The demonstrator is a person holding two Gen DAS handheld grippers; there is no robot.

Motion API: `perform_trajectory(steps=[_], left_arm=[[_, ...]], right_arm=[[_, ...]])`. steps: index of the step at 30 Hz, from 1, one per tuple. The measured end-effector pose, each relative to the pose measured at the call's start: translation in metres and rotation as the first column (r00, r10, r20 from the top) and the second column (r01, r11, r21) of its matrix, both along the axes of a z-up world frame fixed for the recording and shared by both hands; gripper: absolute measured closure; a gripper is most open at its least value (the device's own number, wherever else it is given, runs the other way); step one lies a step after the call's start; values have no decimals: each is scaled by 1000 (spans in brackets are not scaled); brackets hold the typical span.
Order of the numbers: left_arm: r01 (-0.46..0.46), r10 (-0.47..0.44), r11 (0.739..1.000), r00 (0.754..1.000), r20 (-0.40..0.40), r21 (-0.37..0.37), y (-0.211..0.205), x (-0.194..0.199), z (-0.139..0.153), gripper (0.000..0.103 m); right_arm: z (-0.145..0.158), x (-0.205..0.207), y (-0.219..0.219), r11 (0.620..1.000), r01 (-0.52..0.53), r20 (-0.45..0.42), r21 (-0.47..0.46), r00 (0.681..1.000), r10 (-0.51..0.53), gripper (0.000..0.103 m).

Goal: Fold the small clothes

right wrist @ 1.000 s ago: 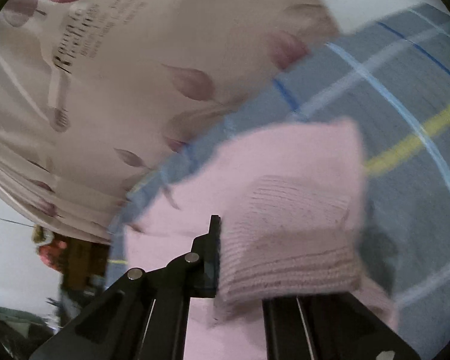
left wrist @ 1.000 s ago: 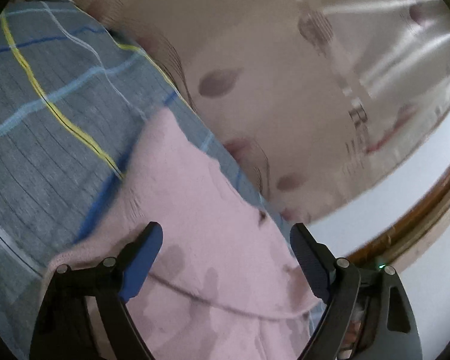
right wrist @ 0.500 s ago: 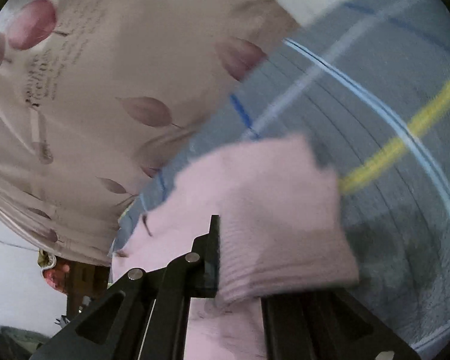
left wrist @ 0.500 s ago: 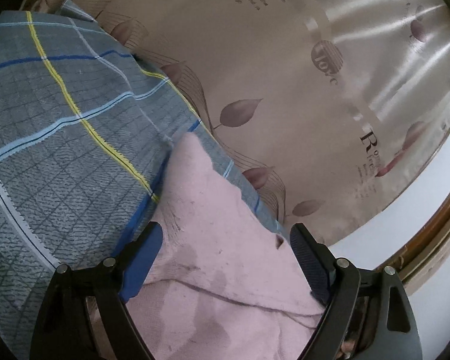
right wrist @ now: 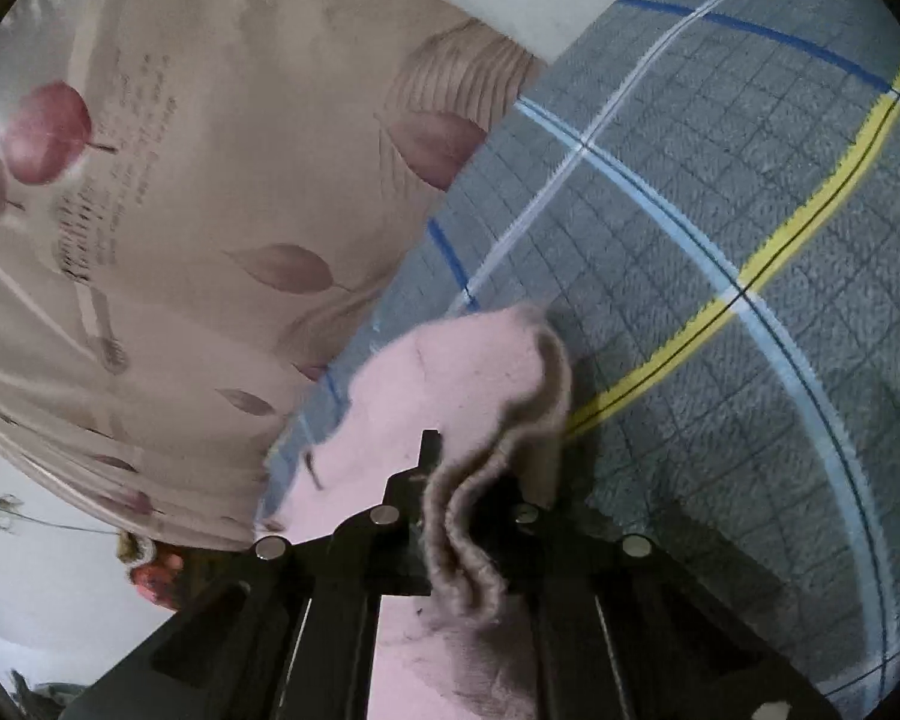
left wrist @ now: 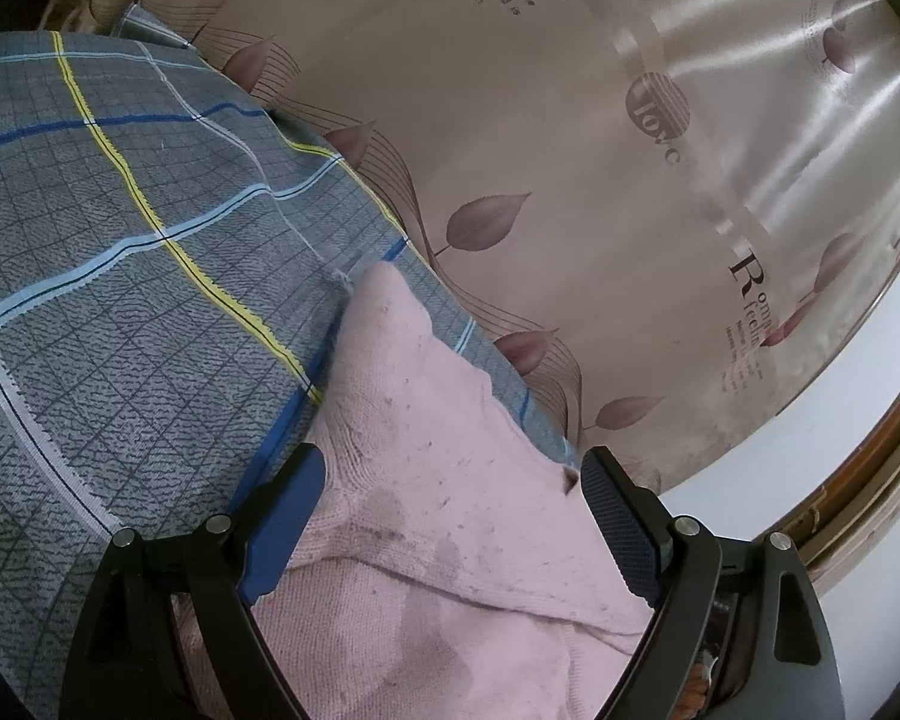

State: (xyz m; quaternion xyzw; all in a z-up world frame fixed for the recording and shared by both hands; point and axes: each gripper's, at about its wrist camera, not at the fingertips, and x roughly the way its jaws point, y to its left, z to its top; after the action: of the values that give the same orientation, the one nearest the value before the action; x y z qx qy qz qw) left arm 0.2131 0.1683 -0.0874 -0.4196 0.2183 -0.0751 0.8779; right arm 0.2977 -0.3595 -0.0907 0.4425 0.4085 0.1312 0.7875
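A pink knitted garment (left wrist: 438, 492) lies on a grey plaid blanket (left wrist: 120, 276). My left gripper (left wrist: 450, 516) hovers just over it with the jaws wide apart, blue pads on either side, nothing pinched. In the right wrist view my right gripper (right wrist: 468, 480) is shut on a bunched fold of the pink garment (right wrist: 462, 372). The cloth drapes over the closed fingers and hangs down in front of them. The rest of the garment spreads out ahead of the grip onto the plaid blanket (right wrist: 720, 228).
A beige curtain (left wrist: 600, 150) with leaf prints and lettering hangs right behind the blanket's edge. A brown wooden frame (left wrist: 870, 468) and a white wall lie at the right in the left wrist view. A red object (right wrist: 156, 576) sits low at the left in the right wrist view.
My right gripper has rolled and dropped with the pink cloth, so the flat ribbed piece now hangs bunched over the fingers. The left wrist view tilted slightly; its jaws stayed wide.
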Motion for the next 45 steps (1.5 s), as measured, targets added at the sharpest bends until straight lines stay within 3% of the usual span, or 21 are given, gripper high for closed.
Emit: perform_trajectory(steps=[3,5,6,8,10,12,14,18,23,27,31,35,37,39,41,43,45], left_arm=[[-5,5,1000,1000,0,-1,1,-1,-1,16],[-5,5,1000,1000,-2,0,0,0,-1,16],[-5,5,1000,1000,-3,0,0,0,-1,15],[-6,6,1000,1000,-2,0,1,-1,-2,15],[-6,6,1000,1000,-4,1,1,-1,-2,15],[-5,5,1000,1000,-4,3,1,-1,-2,14],[-4,4,1000,1000,-6,6,0,0,-2,14],[-3,3,1000,1000,-6,5,1,0,-2,14],[-15,15,1000,1000,-6,1,2,-2,-2,14],[-57,57,998,998,0,-2,6,-5,-4,14],[-64,64,998,998,2,-6,8,-6,-4,14],[38,-37,999,998,42,-2,4,-15,11,14],[150,-148,987,988,34,-51,-1,-22,18,14],[203,-203,977,979,3,-60,-9,-28,21,14],[238,-238,971,970,-56,-2,-19,-26,19,14],[284,-290,957,942,-168,-60,-23,-11,2,14],[263,-267,964,951,-157,-48,-24,-11,3,14]], right_arm=[[12,9,11,1000,-25,31,8,999,24,95],[34,12,21,995,-78,122,63,990,70,95],[52,9,25,987,-119,220,103,971,94,96],[65,9,25,991,-125,282,39,953,110,97],[31,20,10,997,-76,128,24,989,72,96],[6,21,6,997,-74,35,-22,997,74,96],[-9,17,3,997,-74,1,-15,997,74,96],[-14,18,0,998,-56,-11,-6,998,55,95],[-7,20,13,993,-52,-16,-102,999,51,97],[2,19,28,969,-76,-2,-237,997,78,94],[0,20,28,968,-81,-5,-238,997,82,94],[-6,19,21,979,-73,-5,-189,997,73,94],[-5,18,20,978,-73,-4,-197,997,74,94],[-2,18,22,974,-74,-2,-214,997,75,94],[-2,18,24,973,-74,0,-220,997,75,94],[-2,18,23,974,-73,0,-217,997,74,94],[-1,19,25,974,-70,1,-214,997,72,94]])
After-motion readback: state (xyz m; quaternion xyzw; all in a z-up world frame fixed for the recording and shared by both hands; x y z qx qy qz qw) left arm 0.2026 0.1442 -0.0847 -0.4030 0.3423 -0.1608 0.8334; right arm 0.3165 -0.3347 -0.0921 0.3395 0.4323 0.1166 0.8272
